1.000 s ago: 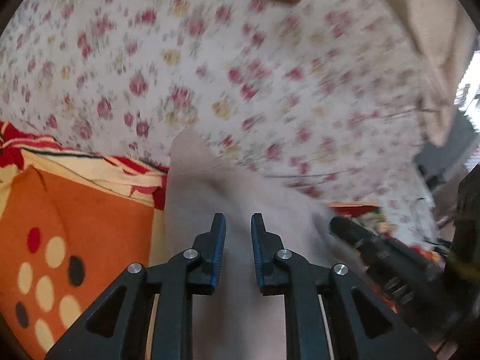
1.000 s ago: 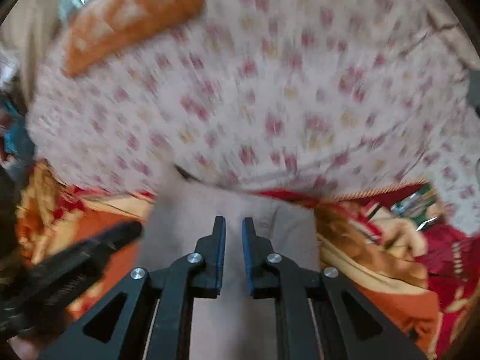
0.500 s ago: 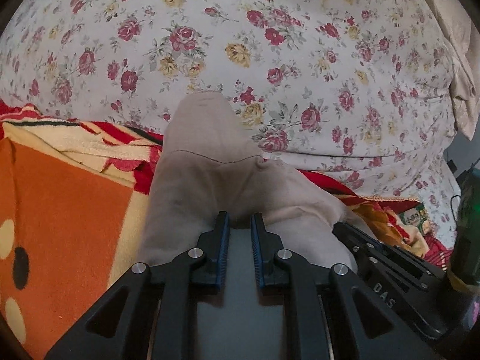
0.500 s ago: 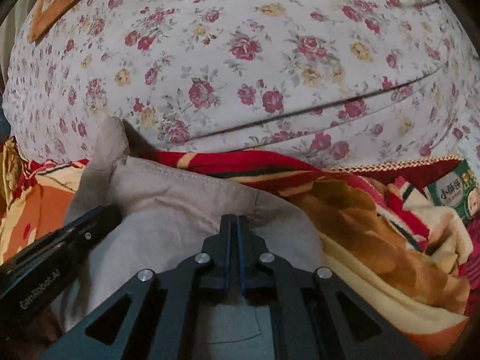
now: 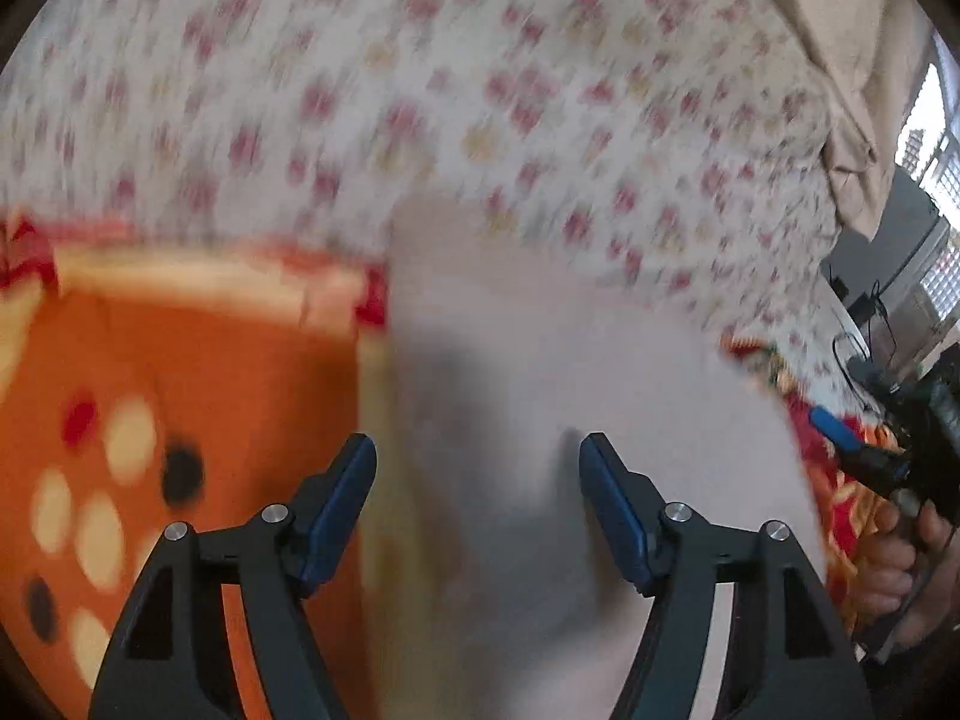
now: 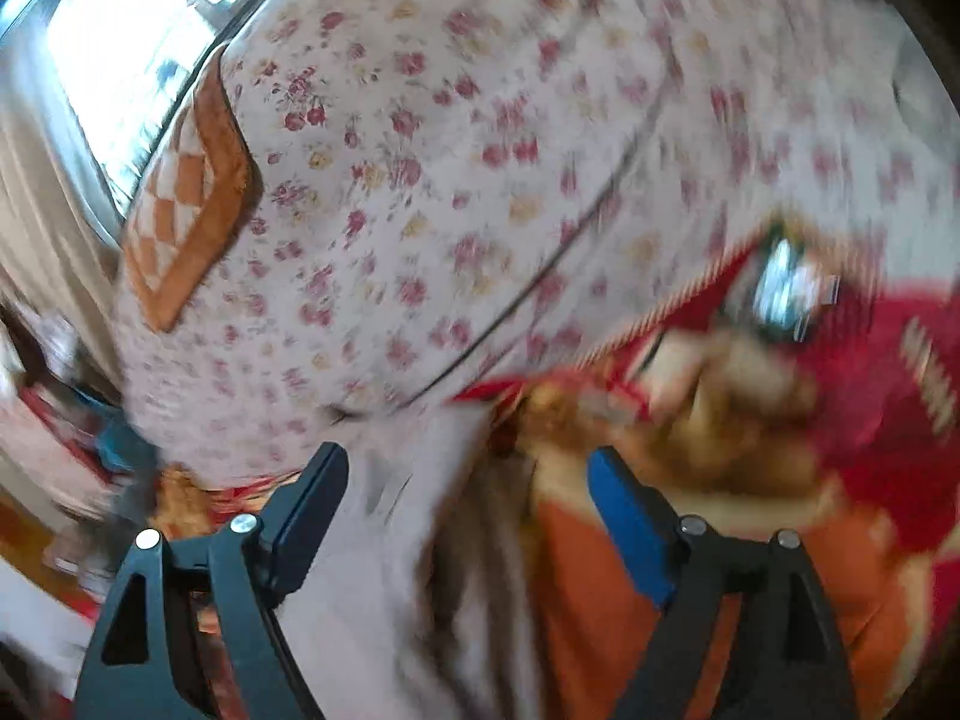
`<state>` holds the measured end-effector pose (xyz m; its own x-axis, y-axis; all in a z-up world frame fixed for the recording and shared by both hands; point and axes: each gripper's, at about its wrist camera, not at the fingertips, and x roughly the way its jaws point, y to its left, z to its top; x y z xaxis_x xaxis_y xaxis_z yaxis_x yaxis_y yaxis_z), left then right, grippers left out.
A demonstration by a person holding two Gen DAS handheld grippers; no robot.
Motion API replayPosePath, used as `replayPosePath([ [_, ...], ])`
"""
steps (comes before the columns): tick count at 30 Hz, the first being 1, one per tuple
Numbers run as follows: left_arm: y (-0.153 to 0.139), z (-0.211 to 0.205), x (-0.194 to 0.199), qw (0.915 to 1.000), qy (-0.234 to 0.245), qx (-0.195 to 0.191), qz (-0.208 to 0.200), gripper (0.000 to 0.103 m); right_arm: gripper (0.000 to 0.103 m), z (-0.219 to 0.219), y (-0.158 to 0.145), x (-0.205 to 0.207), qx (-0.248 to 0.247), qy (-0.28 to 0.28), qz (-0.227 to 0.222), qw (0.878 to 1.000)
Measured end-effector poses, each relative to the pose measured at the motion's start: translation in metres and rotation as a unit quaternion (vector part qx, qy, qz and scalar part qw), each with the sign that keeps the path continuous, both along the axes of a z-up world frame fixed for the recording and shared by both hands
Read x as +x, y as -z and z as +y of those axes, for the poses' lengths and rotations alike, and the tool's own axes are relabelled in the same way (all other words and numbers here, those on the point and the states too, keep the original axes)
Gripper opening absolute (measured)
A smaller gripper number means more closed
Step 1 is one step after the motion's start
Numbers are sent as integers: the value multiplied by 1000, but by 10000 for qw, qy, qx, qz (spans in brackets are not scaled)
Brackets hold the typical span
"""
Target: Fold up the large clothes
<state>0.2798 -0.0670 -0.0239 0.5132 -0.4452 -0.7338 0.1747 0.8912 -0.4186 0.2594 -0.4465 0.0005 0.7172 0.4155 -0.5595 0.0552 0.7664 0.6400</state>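
A pale beige-grey garment (image 5: 540,372) lies folded on the orange spotted blanket (image 5: 198,384), its far end reaching the floral sheet (image 5: 420,90). My left gripper (image 5: 477,468) hangs over the garment with its jaws opening wide and no cloth pinched between the pads. In the right wrist view the same garment (image 6: 384,552) lies below my right gripper (image 6: 465,480), whose jaws are also opening, well apart, the pads clear of the cloth. The right gripper (image 5: 864,450) shows at the right edge of the left wrist view, in a hand. Both views are blurred by motion.
A floral sheet (image 6: 480,180) covers the bed beyond. An orange checked pillow (image 6: 186,204) lies at its far left by a bright window. A crumpled red and yellow blanket (image 6: 780,372) with a small green packet (image 6: 786,288) sits at the right. Beige curtain (image 5: 840,60) hangs far right.
Both grippers were shut on the garment's near edge; now both stand wide apart and the cloth lies loose. The right gripper has swung rightward and rolled; the left has shifted too.
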Motion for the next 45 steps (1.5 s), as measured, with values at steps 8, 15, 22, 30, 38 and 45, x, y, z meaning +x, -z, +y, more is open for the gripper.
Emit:
replayPosePath([
  [8, 20, -3, -15, 9966, 51, -819, 91, 69, 91, 67, 44, 18, -1067, -1404, 406, 9835],
  [15, 24, -16, -9, 9939, 471, -948, 314, 65, 102, 53, 79, 36, -561, -1471, 857, 9838],
  [22, 4, -9, -22, 9957, 199, -904, 77, 10, 89, 68, 81, 34, 102, -2067, 844, 9747],
  [30, -28, 21, -37, 9976, 478, -446, -242, 6, 89, 110, 70, 25, 499, -2393, 1046, 9640],
  [38, -9, 93, -26, 9995, 84, -301, 70, 11, 94, 179, 69, 22, 227, -2549, 870, 9628],
  [45, 0, 91, -32, 9994, -86, -345, -33, 20, 62, 74, 76, 19, -19, -1320, 988, 9863],
])
